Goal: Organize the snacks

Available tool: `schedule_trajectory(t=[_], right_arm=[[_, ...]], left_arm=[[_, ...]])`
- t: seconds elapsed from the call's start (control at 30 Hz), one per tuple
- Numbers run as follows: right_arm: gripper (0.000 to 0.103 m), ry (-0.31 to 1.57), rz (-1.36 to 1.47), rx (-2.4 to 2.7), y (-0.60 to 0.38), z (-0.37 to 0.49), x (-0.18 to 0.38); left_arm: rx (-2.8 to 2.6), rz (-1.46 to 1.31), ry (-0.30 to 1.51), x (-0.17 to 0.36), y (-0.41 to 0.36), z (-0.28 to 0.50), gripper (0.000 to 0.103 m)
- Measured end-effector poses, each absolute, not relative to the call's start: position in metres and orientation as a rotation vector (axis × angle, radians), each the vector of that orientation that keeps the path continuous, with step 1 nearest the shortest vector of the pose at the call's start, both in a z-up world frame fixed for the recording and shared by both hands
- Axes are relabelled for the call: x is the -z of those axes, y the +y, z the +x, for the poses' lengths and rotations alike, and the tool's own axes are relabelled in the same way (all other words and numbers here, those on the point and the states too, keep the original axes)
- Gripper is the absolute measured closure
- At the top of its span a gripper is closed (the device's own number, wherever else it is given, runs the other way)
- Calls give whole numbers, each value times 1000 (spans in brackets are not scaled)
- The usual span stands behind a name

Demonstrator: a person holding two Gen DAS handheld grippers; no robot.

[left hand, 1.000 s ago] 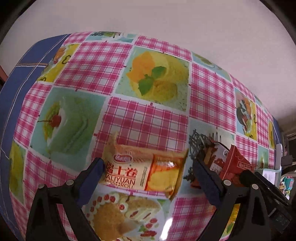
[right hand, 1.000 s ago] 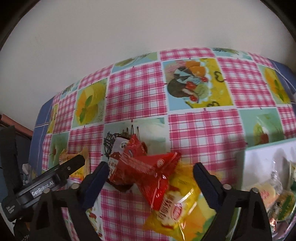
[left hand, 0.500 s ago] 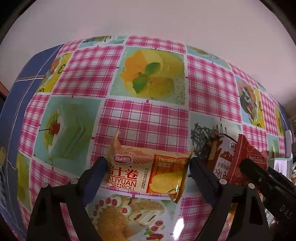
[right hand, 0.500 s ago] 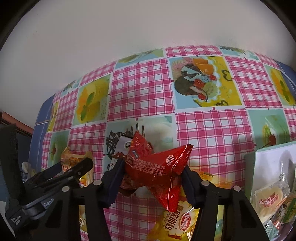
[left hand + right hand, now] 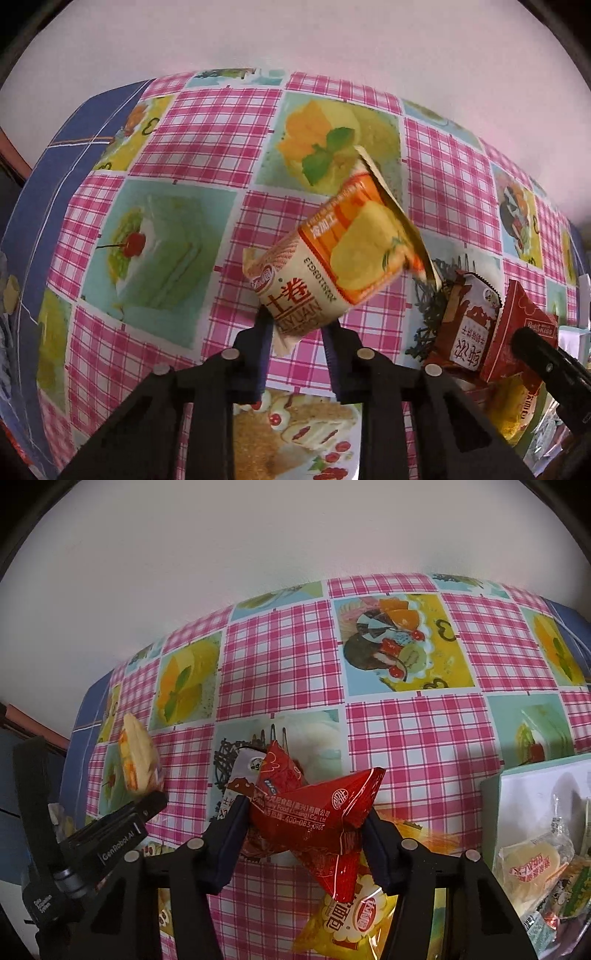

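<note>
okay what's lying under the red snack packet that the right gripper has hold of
Under the red packet, pinched in the right gripper, lies a yellow packet on the checked tablecloth. A brown-and-white packet sits behind it. The yellow packet's upper part is covered.

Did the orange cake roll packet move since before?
Yes. The cake roll packet tipped up off the tablecloth, its far end now over the yellow dessert picture.

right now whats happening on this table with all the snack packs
A person is sorting snacks with a two-finger gripper in each hand. The left gripper is shut on an orange swiss roll pack, tilted up off the checked tablecloth. The right gripper is clamped on a red packet from a small pile, above a yellow packet. At the right, a white box already holds some wrapped snacks.
</note>
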State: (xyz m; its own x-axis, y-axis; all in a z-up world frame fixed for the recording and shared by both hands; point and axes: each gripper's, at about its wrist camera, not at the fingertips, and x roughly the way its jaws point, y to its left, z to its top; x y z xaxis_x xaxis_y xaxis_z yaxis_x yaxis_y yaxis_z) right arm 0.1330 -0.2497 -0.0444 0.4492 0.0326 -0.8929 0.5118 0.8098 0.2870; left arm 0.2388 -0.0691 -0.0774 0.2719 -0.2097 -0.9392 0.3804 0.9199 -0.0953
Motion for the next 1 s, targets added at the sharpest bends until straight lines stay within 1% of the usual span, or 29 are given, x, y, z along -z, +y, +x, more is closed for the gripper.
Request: schedule_trajectory(t=[0.1,0.17,0.23,0.3,0.4,0.6,0.77,0.8,0.87,0.9,0.93,0.97,1.0], right_arm=[[43,1075,574,315,-250,131,41],[43,1074,569,317,-250,131,39],[43,1073,571,316,-250,130,37],[43,1077,573,321,-252,129,36],[43,1080,581,326,-253,125,35],[43,1079,594,327,-255,119,32],[43,1072,586,335,-257,119,28],[42,1072,585,337,-258,119,28],[43,1073,583,338,-259,120,28],[43,1075,582,339,-260,120,28],[43,1079,577,340,-261,120,29],[43,1081,575,342,-261,120,31],[43,1082,574,342,-263,120,32]], left_arm=[[411,147,1236,78,-66,238,77],[427,135,1245,78,-50,233,77],[437,143,1256,78,-46,230,85],[458,144,1262,79,-43,225,85],[497,122,1281,74,-43,213,89],[580,110,1299,64,-51,194,89],[556,209,1235,45,-60,198,89],[558,226,1224,42,-63,207,87],[555,286,1185,35,-71,215,75],[551,307,1175,37,-73,224,65],[554,324,1168,38,-74,229,62],[563,342,1162,40,-77,235,61],[574,359,1156,40,-78,238,55]])
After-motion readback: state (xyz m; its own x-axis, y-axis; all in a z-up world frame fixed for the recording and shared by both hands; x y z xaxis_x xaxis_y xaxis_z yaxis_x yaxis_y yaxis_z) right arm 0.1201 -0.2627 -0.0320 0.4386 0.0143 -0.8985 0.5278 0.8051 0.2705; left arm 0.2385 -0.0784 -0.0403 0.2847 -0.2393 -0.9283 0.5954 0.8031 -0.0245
